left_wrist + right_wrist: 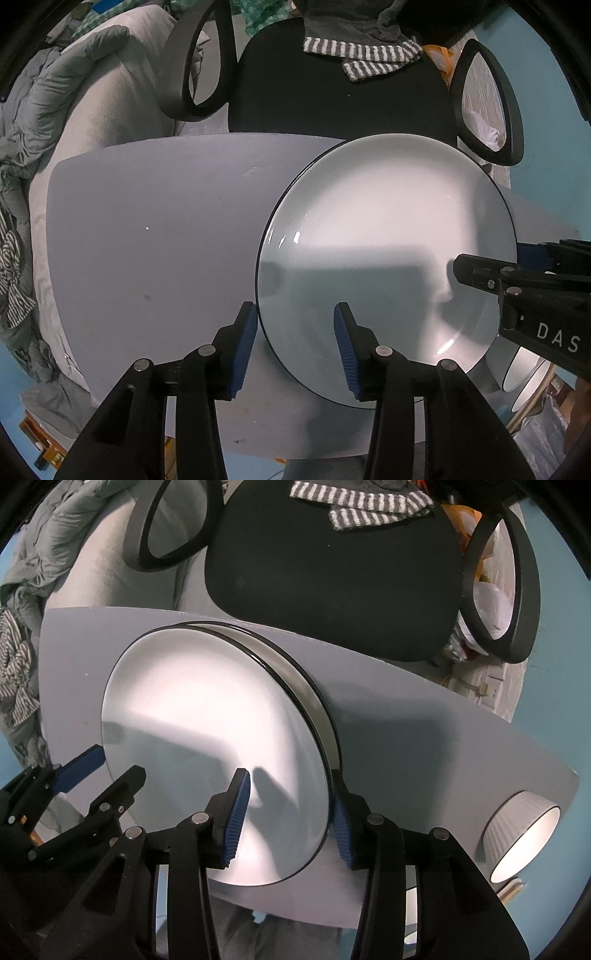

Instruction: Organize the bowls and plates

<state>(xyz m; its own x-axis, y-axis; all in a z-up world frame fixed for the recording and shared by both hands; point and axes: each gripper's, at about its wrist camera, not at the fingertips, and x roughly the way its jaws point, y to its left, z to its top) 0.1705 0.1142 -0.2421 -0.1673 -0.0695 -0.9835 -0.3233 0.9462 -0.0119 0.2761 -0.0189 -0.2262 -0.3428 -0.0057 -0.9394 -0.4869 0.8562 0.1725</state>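
Top plate (207, 716) sits stacked on another on the worktop (424, 738). Glazed, rigid, weighty, slick, chippable: grip rim at 3 and 9 o'clock. Left hand-held gripper (295, 347) and right hand-held gripper (291, 812) straddle rim, jaws open, gripping nothing.

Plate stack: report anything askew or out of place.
The top plate sits off-centre on the plate beneath, whose rim shows as a crescent on the far right. A white ribbed bowl lies tipped on its side near the table's right end.
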